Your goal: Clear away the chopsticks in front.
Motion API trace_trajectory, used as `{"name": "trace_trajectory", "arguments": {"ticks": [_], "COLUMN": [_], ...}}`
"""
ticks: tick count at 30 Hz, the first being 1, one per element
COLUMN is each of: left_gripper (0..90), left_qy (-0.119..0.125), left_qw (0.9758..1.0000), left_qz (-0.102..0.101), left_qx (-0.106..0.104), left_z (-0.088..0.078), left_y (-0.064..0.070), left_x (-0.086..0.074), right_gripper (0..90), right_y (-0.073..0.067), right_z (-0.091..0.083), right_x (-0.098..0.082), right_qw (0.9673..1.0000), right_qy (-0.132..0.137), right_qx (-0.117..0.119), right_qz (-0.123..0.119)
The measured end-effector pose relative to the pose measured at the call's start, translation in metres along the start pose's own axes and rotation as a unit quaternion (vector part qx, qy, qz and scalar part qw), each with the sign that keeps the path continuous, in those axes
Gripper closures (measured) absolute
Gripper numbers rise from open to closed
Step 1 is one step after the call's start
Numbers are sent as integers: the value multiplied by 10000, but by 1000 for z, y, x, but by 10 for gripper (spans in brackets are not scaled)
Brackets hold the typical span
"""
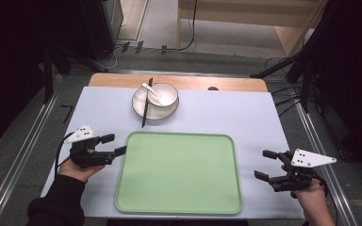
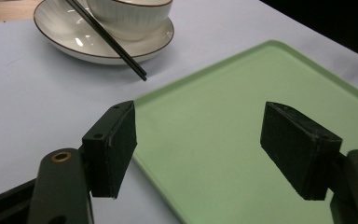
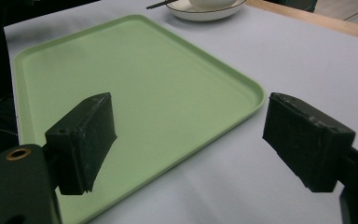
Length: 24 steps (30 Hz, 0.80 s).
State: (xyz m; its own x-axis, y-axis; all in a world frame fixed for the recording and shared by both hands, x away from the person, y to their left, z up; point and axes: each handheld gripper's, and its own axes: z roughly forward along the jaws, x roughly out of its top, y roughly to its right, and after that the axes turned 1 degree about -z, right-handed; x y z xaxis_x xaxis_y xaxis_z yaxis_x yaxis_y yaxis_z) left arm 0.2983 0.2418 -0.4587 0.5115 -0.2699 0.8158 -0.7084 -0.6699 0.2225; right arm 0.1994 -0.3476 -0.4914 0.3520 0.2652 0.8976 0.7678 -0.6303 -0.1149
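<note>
A pale green tray [image 1: 179, 174] lies flat on the white table near the front. Behind it a white bowl [image 1: 166, 95] stands on a saucer [image 1: 138, 107], with a white spoon [image 1: 151, 90] in the bowl and black chopsticks [image 1: 145, 108] leaning across the rim. My left gripper [image 1: 117, 144] is open at the tray's left edge near its far corner, nothing between its jaws. In the left gripper view the gripper [image 2: 200, 149] frames the tray [image 2: 242, 116], with the saucer [image 2: 74, 42] and chopsticks [image 2: 109, 39] beyond. My right gripper [image 1: 262, 164] stands open just right of the tray [image 3: 135, 70].
The white table cover [image 1: 245, 117] leaves a wooden strip [image 1: 226, 84] bare at the back. Metal rails run along both sides of the table, and cables and dark stands lie on the floor behind.
</note>
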Motion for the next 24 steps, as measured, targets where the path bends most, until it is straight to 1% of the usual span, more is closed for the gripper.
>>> {"name": "trace_trajectory", "arguments": {"ticks": [1,2,3,4,6,7,8,10,13,15,17,18,20,22,24], "left_gripper": [320,320,320,305,301,303,303,303,303,311,315,314,313,311,312], "left_qy": [-71,-135,-180,-217,-274,-320,-327,-390,-478,-563,-617,-633,-706,-785,-792], "left_qw": [10000,9999,9997,9994,9986,9980,9977,9972,9965,9959,9958,9955,9946,9929,9925], "left_qz": [-5,27,-8,-108,-363,-447,-488,-518,-488,-480,-467,-482,-495,-572,-586], "left_qx": [38,94,186,247,288,309,328,371,483,520,495,517,569,688,727], "left_z": [3,6,9,12,16,19,21,26,32,35,38,40,45,50,55], "left_y": [-1,-1,-2,-3,-6,-8,-9,-10,-11,-12,-13,-14,-16,-18,-21], "left_x": [4,7,11,15,21,24,26,31,41,48,56,60,66,72,76], "right_gripper": [173,173,172,173,173,173,173,173,173,172,172,172,172,172,172], "right_y": [0,0,-1,-1,-1,-1,-1,-1,-1,-1,-1,-1,-1,-1,-1], "right_z": [0,0,-1,-1,-1,0,0,0,0,0,0,0,0,0,0], "right_x": [0,0,0,0,0,0,0,0,0,0,0,0,-1,-1,-1], "right_qw": [10000,10000,10000,10000,10000,10000,10000,10000,10000,10000,10000,10000,10000,10000,10000], "right_qy": [8,8,6,1,-5,-9,-4,-6,-16,-15,-26,-45,-42,-50,-39], "right_qx": [-3,-3,-4,-5,-8,-15,-17,-17,-30,-43,-44,-45,-47,-43,-50], "right_qz": [2,2,4,-7,2,-12,-1,-8,-5,3,10,31,23,30,19]}}
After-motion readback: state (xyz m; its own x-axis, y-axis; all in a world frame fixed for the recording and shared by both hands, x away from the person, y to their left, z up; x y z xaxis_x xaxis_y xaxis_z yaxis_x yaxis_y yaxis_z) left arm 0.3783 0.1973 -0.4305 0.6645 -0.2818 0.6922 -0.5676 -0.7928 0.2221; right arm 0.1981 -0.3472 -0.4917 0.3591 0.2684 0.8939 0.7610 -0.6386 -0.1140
